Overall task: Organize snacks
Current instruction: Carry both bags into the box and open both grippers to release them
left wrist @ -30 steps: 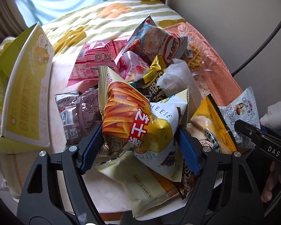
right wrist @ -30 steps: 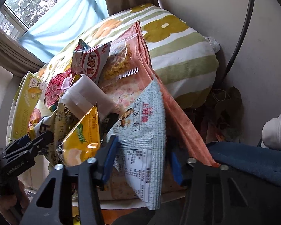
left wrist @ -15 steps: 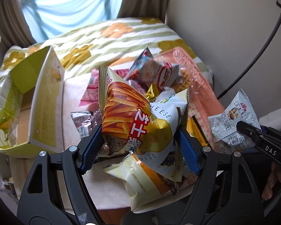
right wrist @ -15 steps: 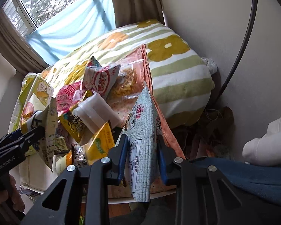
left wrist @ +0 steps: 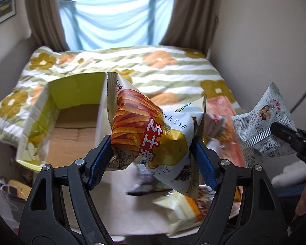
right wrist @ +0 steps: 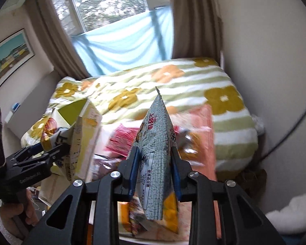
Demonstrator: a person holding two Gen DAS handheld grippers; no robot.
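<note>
A bed [left wrist: 173,69] with a striped quilt printed with yellow and orange flowers fills the back of the room, below a window hung with pale blue cloth [left wrist: 114,20]. On the near left side of the bed sits an open yellow-green cardboard box [left wrist: 71,122], its mouth facing up and its flaps standing; only the bare brown floor of the box shows inside, though its near end is hidden. To the right of the box lies a white bench [left wrist: 132,220] strewn with a heap of snack packets [right wrist: 120,140], blurred in both views, so the single packets are hard to make out apart from pink, orange and yellow wrappers. The left gripper [left wrist: 153,159] is closed on a cheese stick bag [left wrist: 150,134], held up above the bench just right of the box; the blue pads press its lower sides from left and right, and the bag's long axis runs slantwise, from an upper-left corner down to a lower-right end. The right gripper [right wrist: 155,169] is clamped on a grey-blue snack packet [right wrist: 155,143], raised over the heap to the right of the cheese stick bag; this packet stands upright with its long axis vertical, a pointed top corner aimed at the ceiling and its lower end hanging below the pads.
</note>
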